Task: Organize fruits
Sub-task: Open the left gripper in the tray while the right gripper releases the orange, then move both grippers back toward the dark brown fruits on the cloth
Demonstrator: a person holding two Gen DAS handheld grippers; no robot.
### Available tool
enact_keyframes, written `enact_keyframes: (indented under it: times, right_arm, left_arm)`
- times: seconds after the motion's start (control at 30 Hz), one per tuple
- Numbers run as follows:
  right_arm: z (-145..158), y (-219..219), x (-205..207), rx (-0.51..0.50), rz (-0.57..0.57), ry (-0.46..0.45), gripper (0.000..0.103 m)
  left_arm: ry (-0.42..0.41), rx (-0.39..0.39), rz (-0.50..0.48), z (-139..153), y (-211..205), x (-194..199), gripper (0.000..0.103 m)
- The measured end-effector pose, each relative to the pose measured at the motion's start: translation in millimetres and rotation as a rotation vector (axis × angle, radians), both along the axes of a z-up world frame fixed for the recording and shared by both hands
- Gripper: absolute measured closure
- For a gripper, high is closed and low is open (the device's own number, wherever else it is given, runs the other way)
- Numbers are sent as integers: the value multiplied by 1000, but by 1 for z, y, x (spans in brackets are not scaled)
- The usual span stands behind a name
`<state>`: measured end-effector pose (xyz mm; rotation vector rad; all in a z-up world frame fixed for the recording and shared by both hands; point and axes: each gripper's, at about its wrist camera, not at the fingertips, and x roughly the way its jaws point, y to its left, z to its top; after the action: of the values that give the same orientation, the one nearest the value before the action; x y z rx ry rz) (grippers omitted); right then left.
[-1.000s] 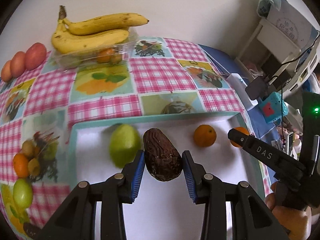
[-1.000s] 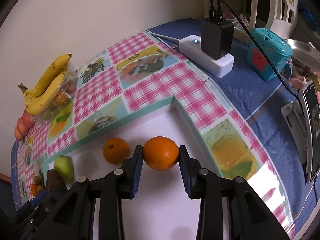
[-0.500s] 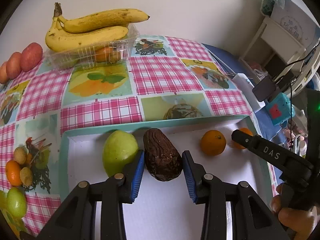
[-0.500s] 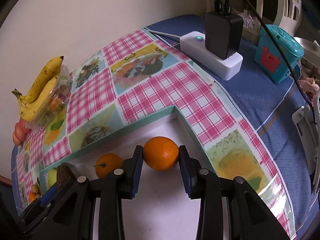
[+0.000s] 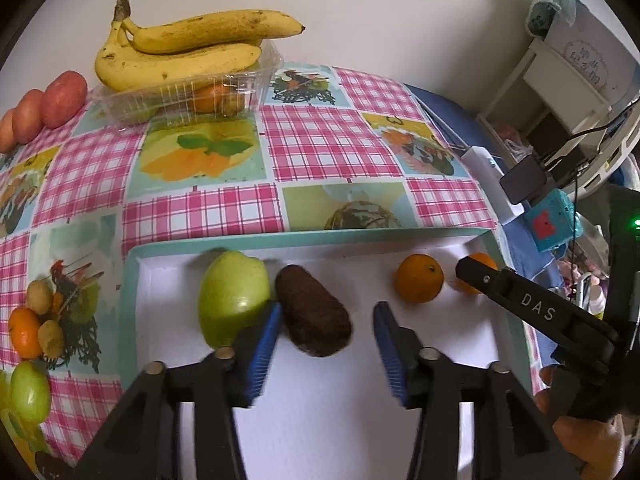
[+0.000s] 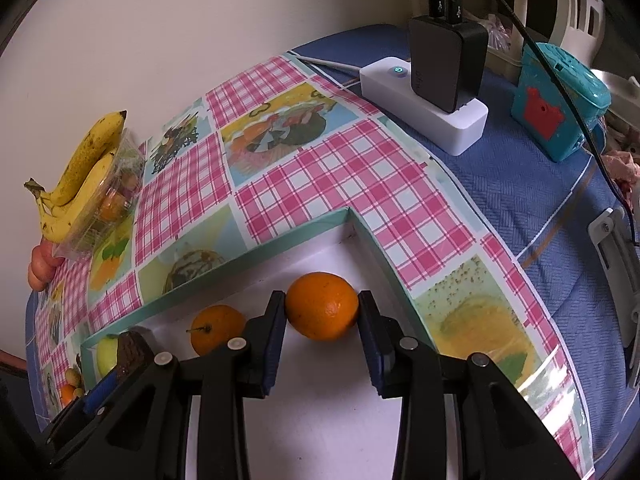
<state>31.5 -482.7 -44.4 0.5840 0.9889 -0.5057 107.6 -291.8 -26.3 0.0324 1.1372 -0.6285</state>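
The left claw [image 5: 326, 334] is opening off the brown avocado [image 5: 313, 317] lying near the white tray's [image 5: 320, 420] far edge; the right claw [image 6: 322, 338] is gripping an orange [image 6: 322, 306] by the tray's far right corner.

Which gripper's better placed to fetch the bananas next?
Left. The left gripper has just been opening off the avocado, which lies free; bananas face it. The right gripper clamps an orange.

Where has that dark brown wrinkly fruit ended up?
In the left wrist view the dark brown fruit lies in the white tray, right beside the green pear, between the opened jaws of the left hand-held gripper.
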Motion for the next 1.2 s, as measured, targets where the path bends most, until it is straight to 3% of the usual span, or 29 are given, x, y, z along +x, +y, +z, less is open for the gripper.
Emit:
enact_keyframes:
  times: [0.13, 0.3, 0.4, 0.5, 0.6, 0.73, 0.77, 0.83, 0.97, 1.2]
  right_arm:
    - [5, 2, -3, -11, -5, -1, 51]
    - [21, 10, -12, -14, -1, -31, 51]
    - [31, 19, -19, -19, 5, -40, 43]
    - [37, 31, -25, -32, 15, -37, 33]
    - [38, 47, -32, -51, 35, -17, 24]
    - [39, 69, -42, -73, 61, -12, 21]
    - [40, 75, -43, -81, 71, -14, 12]
    - [40, 91, -45, -88, 104, -24, 6]
    - [41, 125, -42, -83, 173, -33, 6]
    - [55, 184, -38, -149, 278, -61, 5]
  left_arm:
    - [-8, -11, 7, 14, 11, -7, 44]
    - [8, -3, 65, 30, 40, -14, 35]
    - [-10, 16, 114, 38, 62, -19, 29]
    - [-45, 73, 183, 40, 89, -23, 14]
    - [-68, 73, 269, 39, 123, -25, 2]
    - [-123, 123, 388, 40, 167, -29, 0]
    - [-140, 137, 418, 41, 178, -30, 0]
    - [-159, 169, 466, 42, 197, -31, 0]
    - [-162, 226, 532, 37, 236, -33, 0]
    - [-113, 253, 698, 32, 296, -30, 0]
